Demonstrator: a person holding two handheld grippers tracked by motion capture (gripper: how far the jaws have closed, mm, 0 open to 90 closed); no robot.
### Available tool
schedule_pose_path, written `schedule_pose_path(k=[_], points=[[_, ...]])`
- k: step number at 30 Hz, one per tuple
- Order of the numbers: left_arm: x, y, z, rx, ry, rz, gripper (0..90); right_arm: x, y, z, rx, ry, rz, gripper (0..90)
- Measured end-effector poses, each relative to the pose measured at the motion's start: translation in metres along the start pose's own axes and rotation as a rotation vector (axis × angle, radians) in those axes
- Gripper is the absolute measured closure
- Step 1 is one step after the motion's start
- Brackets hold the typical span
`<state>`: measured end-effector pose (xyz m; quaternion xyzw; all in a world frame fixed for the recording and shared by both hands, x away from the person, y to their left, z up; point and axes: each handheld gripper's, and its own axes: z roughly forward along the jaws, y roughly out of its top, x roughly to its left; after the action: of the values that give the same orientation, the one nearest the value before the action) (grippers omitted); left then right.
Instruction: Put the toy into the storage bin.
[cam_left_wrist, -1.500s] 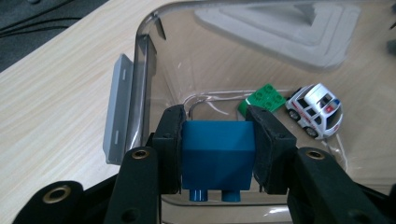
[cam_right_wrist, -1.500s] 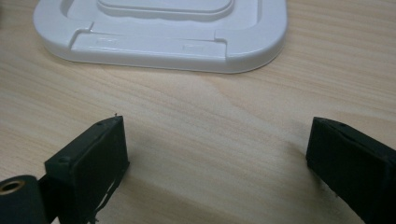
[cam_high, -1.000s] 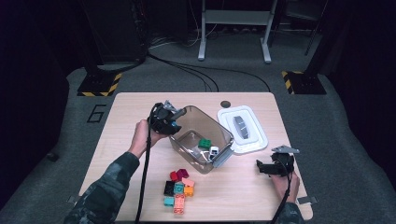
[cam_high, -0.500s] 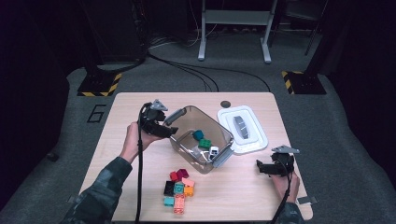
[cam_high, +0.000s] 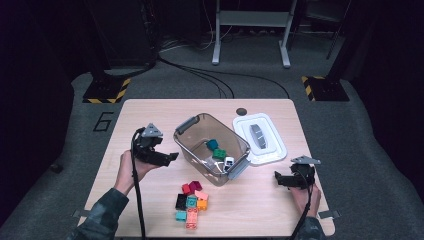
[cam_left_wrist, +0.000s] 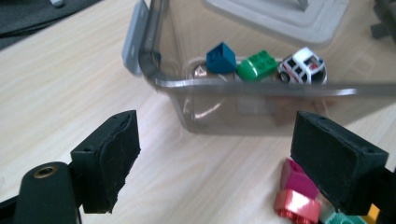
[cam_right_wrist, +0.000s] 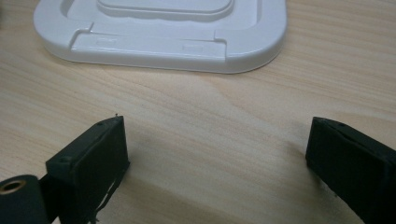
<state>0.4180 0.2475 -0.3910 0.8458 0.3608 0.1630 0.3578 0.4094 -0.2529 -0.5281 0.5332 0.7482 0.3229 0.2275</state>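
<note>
A clear plastic bin (cam_high: 197, 127) stands mid-table with a teal brick (cam_high: 214, 144), a green brick (cam_high: 219, 153) and a small white toy car (cam_high: 229, 161) inside. My left gripper (cam_high: 170, 156) hovers just left of the bin and points at its wall. Its jaws have just been opening and nothing is between them. In the left gripper view the open gripper (cam_left_wrist: 215, 168) faces the bin wall (cam_left_wrist: 243, 107), with the blue brick (cam_left_wrist: 221, 58), green brick (cam_left_wrist: 256, 65) and toy car (cam_left_wrist: 303, 65) behind it. My right gripper (cam_high: 277, 179) (cam_right_wrist: 217, 158) rests open and empty near the front right edge.
The bin's white lid (cam_high: 259, 137) (cam_right_wrist: 163, 32) lies flat to the right of the bin, just beyond my right gripper. Several loose coloured bricks (cam_high: 192, 200) (cam_left_wrist: 299, 191) sit in a cluster in front of the bin. A small dark disc (cam_high: 242, 111) lies near the table's far edge.
My left gripper has drawn back from the bin's left corner, leftward and toward the person, and its jaws have spread apart. The right gripper has stayed put.
</note>
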Motion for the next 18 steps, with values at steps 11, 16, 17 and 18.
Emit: schedule_pose_path(k=[11,16,17,18], points=[[-0.025,-0.048,0.031,0.056,-0.103,-0.014,12.7,0.000,0.000,0.000,-0.001,-0.001,0.003,4.9],[-0.039,-0.060,0.050,0.082,-0.148,-0.007,9.4,0.000,0.000,0.000,-0.001,-0.001,0.002,4.9],[-0.041,-0.061,0.052,0.089,-0.163,-0.006,8.9,0.000,0.000,0.000,-0.001,-0.001,0.002,4.9],[-0.043,-0.061,0.055,0.099,-0.166,0.005,9.5,0.000,0.000,0.000,-0.001,-0.001,0.002,4.9]])
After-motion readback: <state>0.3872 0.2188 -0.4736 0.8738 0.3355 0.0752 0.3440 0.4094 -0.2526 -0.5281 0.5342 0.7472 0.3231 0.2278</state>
